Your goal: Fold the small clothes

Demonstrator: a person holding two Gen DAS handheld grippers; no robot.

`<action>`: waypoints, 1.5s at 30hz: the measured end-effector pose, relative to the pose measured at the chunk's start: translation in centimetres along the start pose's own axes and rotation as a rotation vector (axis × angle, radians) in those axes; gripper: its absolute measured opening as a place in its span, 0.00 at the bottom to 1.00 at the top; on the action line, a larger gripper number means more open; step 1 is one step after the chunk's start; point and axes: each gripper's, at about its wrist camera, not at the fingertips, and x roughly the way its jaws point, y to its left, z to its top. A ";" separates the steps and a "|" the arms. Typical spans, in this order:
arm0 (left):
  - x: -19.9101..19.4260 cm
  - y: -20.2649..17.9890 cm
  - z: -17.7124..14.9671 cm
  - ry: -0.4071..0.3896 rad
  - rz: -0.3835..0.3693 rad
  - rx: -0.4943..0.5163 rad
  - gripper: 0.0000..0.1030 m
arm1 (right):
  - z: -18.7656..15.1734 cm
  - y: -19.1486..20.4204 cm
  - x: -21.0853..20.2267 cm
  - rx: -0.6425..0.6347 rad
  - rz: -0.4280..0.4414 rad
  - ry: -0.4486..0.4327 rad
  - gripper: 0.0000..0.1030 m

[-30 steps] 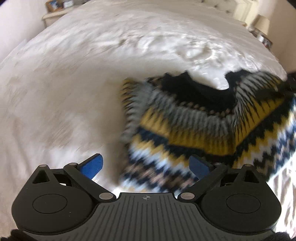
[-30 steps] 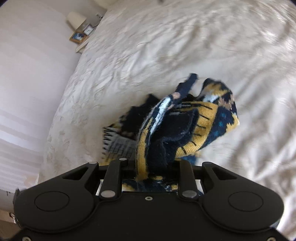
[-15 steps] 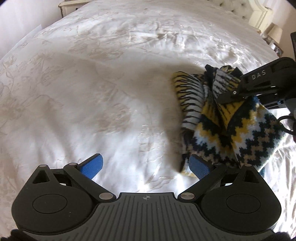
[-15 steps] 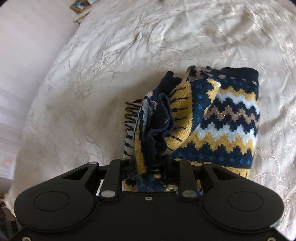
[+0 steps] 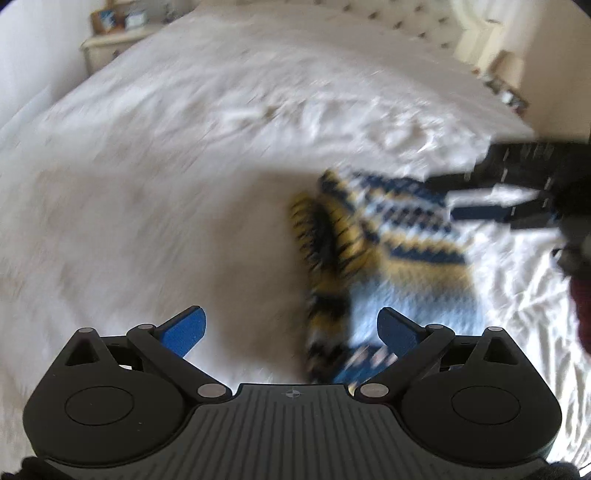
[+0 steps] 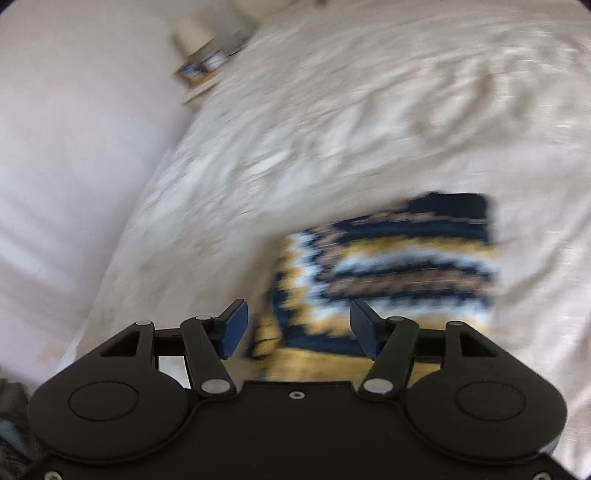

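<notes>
A small knitted sweater (image 5: 384, 258) in navy, yellow, white and tan zigzags lies folded on the white bedspread (image 5: 166, 184). My left gripper (image 5: 291, 328) hovers open above its near left edge, blue pads wide apart and holding nothing. In the right wrist view the same sweater (image 6: 391, 273) lies flat ahead. My right gripper (image 6: 297, 328) is over its near edge, its jaws opening, and no cloth is pinched between the pads. The right gripper (image 5: 495, 192) also shows at the right of the left wrist view, beyond the sweater. Both views are blurred.
A cream bedside table (image 5: 110, 44) with picture frames stands at the far left of the bed. A tufted headboard (image 5: 424, 22) runs along the back. A second nightstand with a lamp (image 6: 192, 33) and a framed photo sits beside a pale wall (image 6: 66, 184).
My right gripper has let go of the bunched sweater, which now lies flat and folded. Both grippers have drawn back from it; the left stayed open throughout.
</notes>
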 end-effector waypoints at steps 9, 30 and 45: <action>5.2 -5.9 4.0 -0.036 -0.025 0.177 0.98 | -0.8 -6.2 -1.9 0.123 -0.140 -0.011 0.65; 6.2 2.7 1.0 0.050 -0.172 -0.178 0.99 | 0.7 -9.1 2.2 0.066 -0.034 0.034 0.98; 13.4 0.7 -0.3 0.203 -0.320 -0.190 0.99 | 2.6 -11.0 9.5 0.127 0.065 0.113 1.00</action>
